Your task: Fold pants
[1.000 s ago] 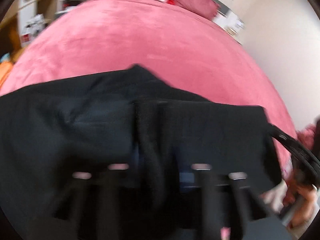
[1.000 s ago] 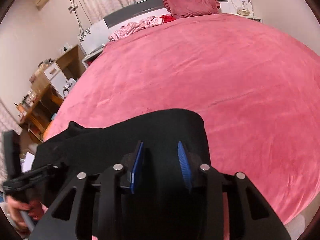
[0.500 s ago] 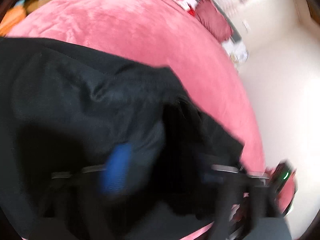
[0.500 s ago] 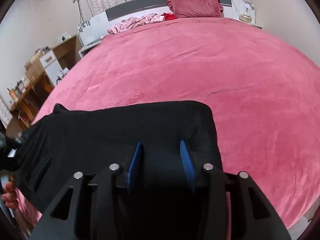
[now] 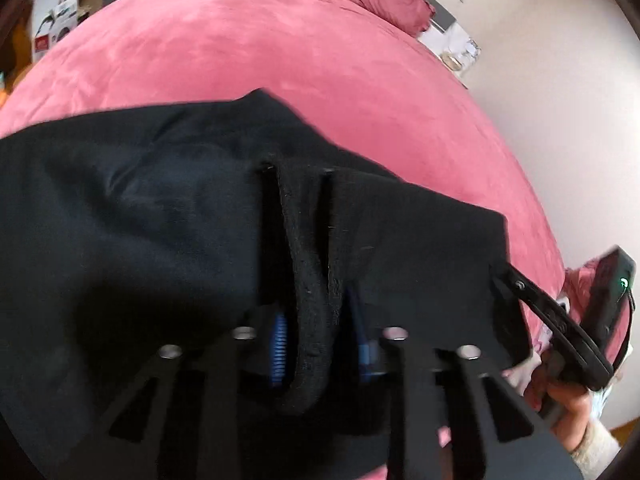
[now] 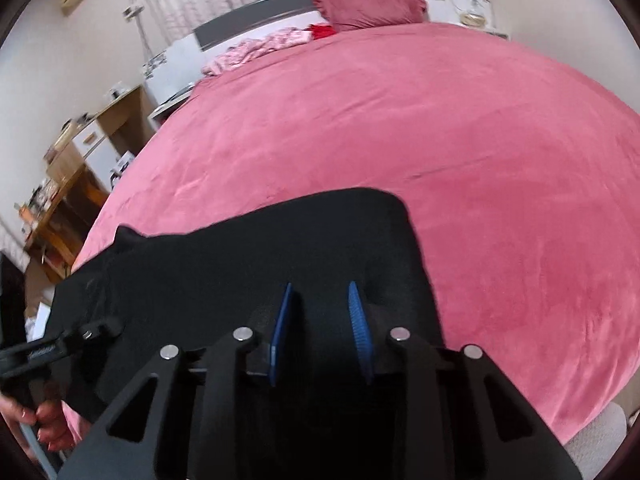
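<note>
Pants [image 5: 160,240] pinched at both near corners. Left gripper [image 5: 320,344] is clamped on a thick rolled hem, pads almost closed on the bunched fabric. Right gripper [image 6: 322,332] has black cloth filling a moderate gap between its pads, apparently gripped. From each grip the cloth spreads toward 12 o'clock over the bed [image 6: 480,140] and lies at its near edge. Looks like a doubled black panel, so one fold is probably made; remaining folds and smoothing are not yet done. Pillow [image 6: 368,8] at 12 o'clock, well apart.
</note>
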### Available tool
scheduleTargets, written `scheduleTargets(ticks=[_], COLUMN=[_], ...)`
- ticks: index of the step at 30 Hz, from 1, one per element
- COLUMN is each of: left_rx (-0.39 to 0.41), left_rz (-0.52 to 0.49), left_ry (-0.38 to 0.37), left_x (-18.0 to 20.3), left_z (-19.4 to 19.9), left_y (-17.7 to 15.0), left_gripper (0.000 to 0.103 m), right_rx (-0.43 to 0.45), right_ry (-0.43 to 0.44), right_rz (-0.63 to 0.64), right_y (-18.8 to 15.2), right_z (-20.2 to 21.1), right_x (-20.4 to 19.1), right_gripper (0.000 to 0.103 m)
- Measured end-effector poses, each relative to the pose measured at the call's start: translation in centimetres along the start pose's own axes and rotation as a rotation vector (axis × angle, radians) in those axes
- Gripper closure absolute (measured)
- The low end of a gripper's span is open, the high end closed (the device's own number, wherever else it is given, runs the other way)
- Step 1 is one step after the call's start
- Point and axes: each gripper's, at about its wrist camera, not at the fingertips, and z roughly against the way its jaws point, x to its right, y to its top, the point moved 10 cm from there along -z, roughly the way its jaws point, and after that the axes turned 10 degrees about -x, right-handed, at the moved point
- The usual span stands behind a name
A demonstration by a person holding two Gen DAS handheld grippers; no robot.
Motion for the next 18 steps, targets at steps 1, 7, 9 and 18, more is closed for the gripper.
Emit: scheduleTargets(ticks=[1,7,9,18], left_rx=[0.0,-0.028,-0.027,0.016], left_rz=[0.012,0.039,0.003,0.007], left_ry=[-0.029,0.03,0.064,0.023], left_x=[0.6,-1.4,-2.8,-3.7], left_z=[0.9,1.9,-0.1,1.4], left_y=[0.0,-1.5,-1.6,-2.2], left_gripper=[0.083,0.083,0.083,0.065], right_rx=[0.012,-0.042,-0.034,0.0], right_ry=[-0.004,-0.006,-0.045,-0.145], right_rz=[-0.008,-0.006,0.047,0.151], right_y=[0.3,-0.7,-1.0,-1.5], right_z=[0.6,-0.8,-1.3,-1.3], right_x=[0.1,0.8,0.9,0.4], right_gripper=[0.073,0.07,0.07,0.069])
